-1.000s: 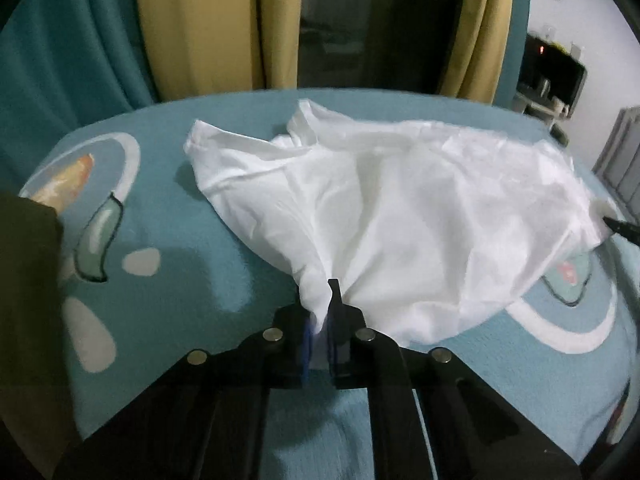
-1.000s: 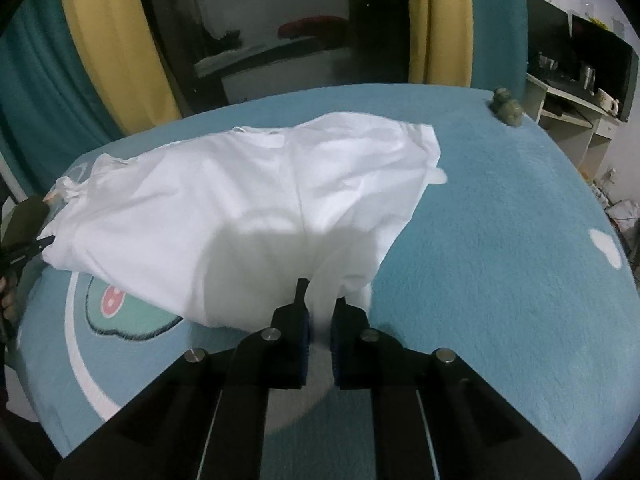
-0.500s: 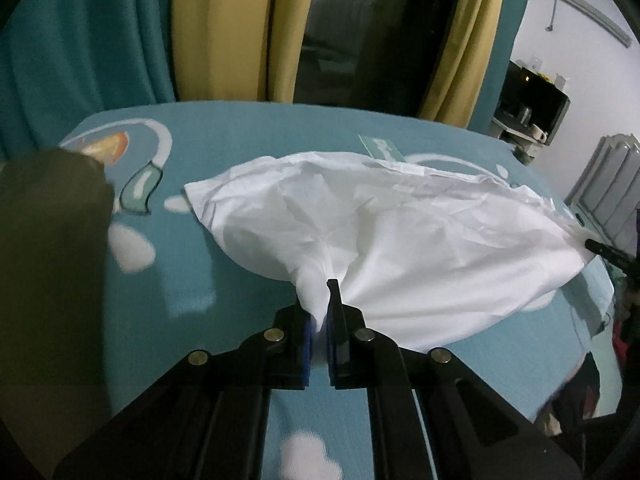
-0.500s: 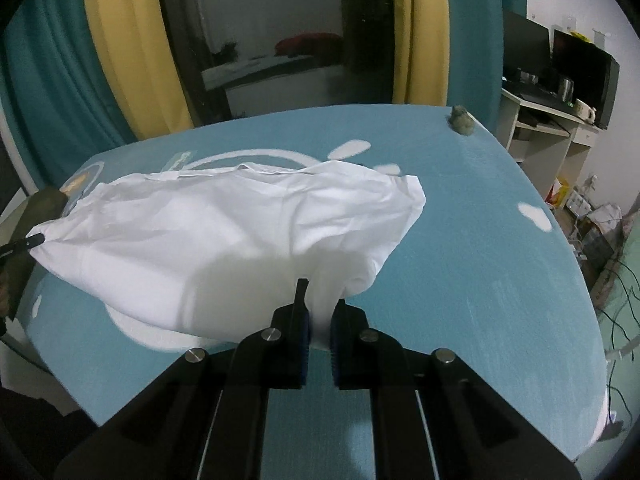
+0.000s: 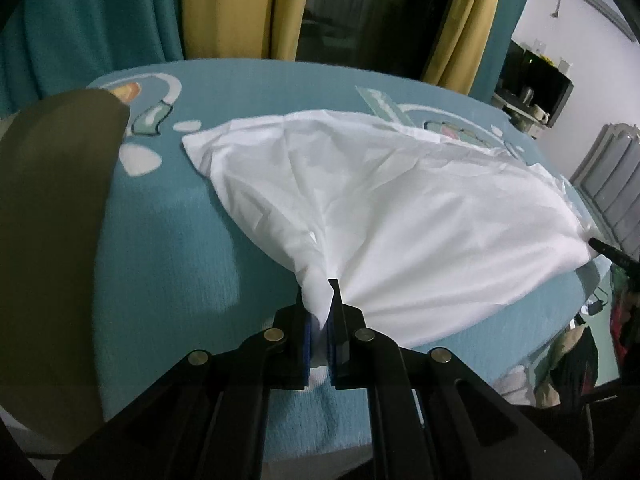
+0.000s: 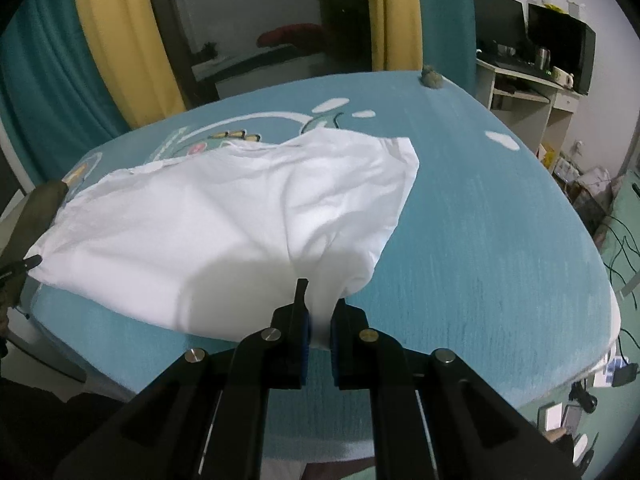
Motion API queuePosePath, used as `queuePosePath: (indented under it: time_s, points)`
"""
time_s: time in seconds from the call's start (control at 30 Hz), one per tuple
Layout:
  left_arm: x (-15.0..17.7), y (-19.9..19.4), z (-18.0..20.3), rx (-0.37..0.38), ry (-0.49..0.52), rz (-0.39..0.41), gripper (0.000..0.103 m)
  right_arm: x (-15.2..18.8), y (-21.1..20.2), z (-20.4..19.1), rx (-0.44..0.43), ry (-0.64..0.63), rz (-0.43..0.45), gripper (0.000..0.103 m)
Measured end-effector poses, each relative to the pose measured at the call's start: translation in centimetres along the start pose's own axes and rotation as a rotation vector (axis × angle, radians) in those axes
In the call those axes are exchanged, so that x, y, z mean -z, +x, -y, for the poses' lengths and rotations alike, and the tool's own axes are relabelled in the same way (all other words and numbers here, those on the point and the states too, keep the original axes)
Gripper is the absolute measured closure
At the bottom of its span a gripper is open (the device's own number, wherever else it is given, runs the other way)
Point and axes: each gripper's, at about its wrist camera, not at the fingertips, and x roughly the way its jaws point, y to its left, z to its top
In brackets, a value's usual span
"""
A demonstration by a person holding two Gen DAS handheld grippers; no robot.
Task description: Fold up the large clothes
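Observation:
A large white T-shirt (image 5: 384, 216) hangs stretched between my two grippers above a teal patterned bed cover (image 5: 192, 240). My left gripper (image 5: 319, 300) is shut on one bunched corner of the shirt. My right gripper (image 6: 320, 304) is shut on the other near corner of the white T-shirt (image 6: 240, 216). The shirt's far part rests on the bed cover (image 6: 480, 208). The right gripper's tip shows at the right edge of the left wrist view (image 5: 608, 249), and the left gripper's tip at the left edge of the right wrist view (image 6: 28, 262).
Yellow and teal curtains (image 5: 224, 8) and a dark window stand behind the bed. A desk with a monitor (image 6: 560, 52) is at the right. A small grey object (image 6: 431, 77) sits at the bed's far edge. Cables and clutter lie on the floor at the right (image 6: 600, 208).
Both grippers have lifted and pulled back toward the bed's near edge with the shirt. More of the bed cover shows beyond the shirt, which now hangs stretched between them.

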Motion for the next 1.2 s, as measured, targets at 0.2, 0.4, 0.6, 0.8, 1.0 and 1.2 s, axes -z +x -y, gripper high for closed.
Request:
queuePosePath:
  time_s: [0.2,0.4,0.6,0.8,1.0,1.2]
  points:
    - [0.3,0.9,-0.2,-0.009,0.003,-0.059,0.09,0.8,1.0,0.6,0.007,0.024,-0.03,0.087]
    - [-0.5,-1.1,-1.9,-0.018,-0.049,-0.03,0.072,-0.2,-0.7,1.3,0.062,0.015,-0.032,0.07]
    - [-3.9,-2.6,-2.3,-0.063,-0.017,0.055,0.071,-3.6,-2.4,1.7,0.124,0.002,0.066,0.066]
    - [-8.9,1.2,0.6,-0.011,0.068,0.044,0.071,-8.0,1.7,-1.2,0.018,-0.113,0.054,0.066]
    - [-13.9,6.9,4.8,0.059,0.187,-0.015,0.071,-11.5,7.6,-4.1,-0.103,-0.156,-0.028,0.066]
    - [-16.5,12.6,8.3,0.048,0.321,-0.14,0.071,-13.7,12.6,-4.1,-0.14,-0.136,-0.176,0.066]
